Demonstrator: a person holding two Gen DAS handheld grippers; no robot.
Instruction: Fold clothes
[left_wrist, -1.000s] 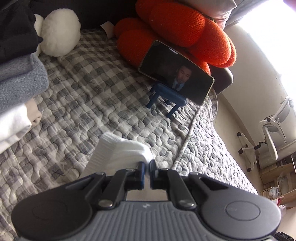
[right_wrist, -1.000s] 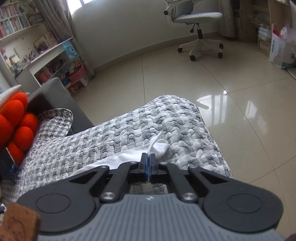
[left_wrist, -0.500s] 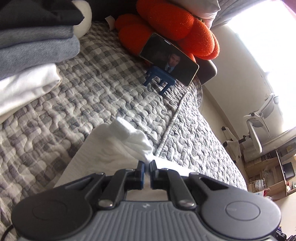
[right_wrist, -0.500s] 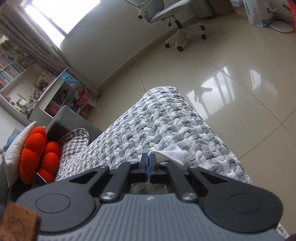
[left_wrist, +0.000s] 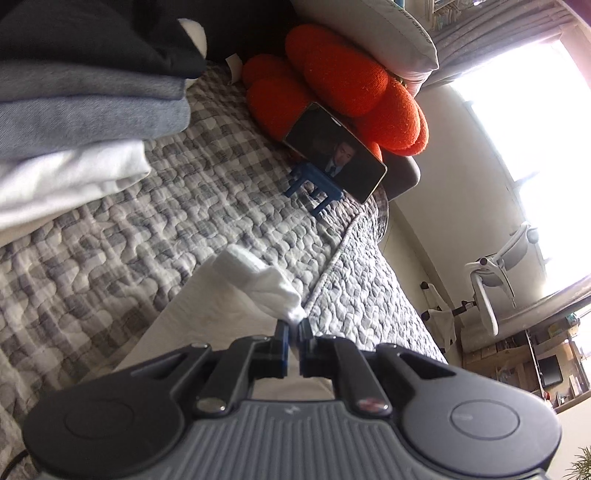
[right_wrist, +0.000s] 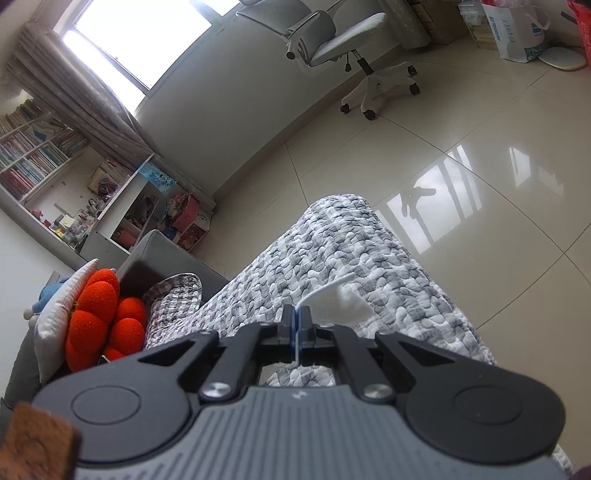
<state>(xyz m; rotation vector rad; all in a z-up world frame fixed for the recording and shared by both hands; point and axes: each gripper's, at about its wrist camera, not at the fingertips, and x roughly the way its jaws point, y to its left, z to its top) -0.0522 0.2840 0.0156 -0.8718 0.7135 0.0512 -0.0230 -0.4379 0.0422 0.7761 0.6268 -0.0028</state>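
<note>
- Beside the folded stack (left_wrist: 74, 122), left gripper (left_wrist: 294, 325) pinches white garment (left_wrist: 258, 284), stretching ahead toward the stack.
- Right gripper (right_wrist: 297, 321) clamps another corner, apparently.

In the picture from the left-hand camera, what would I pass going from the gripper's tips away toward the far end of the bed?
left gripper pinching the white garment → bare checked quilt → blue stand → phone → orange cushion → grey pillow.
</note>
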